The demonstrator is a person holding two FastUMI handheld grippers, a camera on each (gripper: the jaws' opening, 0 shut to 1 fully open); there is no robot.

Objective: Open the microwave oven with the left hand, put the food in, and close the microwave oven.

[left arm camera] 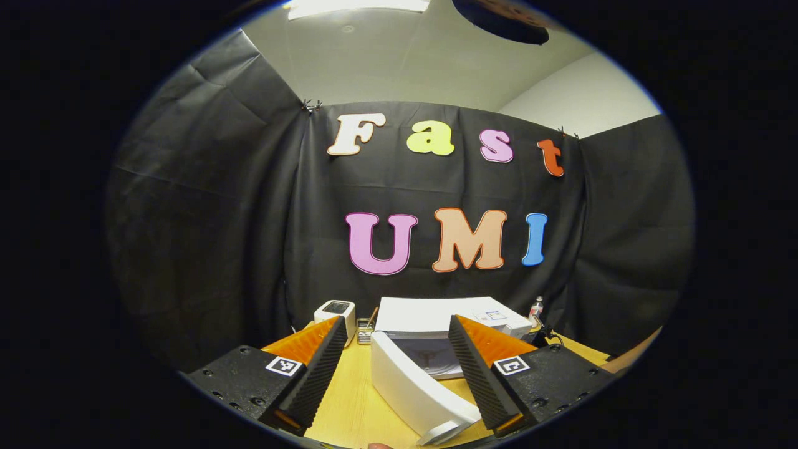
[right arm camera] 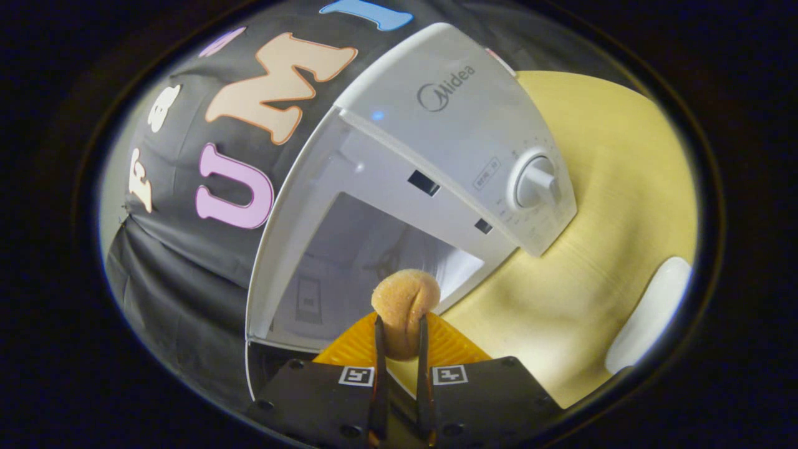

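Food (right arm camera: pixel 404 310) pinched in right claw (right arm camera: pixel 401 337)

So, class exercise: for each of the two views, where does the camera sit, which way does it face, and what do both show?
Left gripper view: rides the left tongs, back from the table, facing the booth wall and the microwave, door swung open; own fingers spread apart.
Right gripper view: rides the right tongs, rolled sideways, close to the open cavity; own fingers clamp the food.
Shared: microwave, wooden table.
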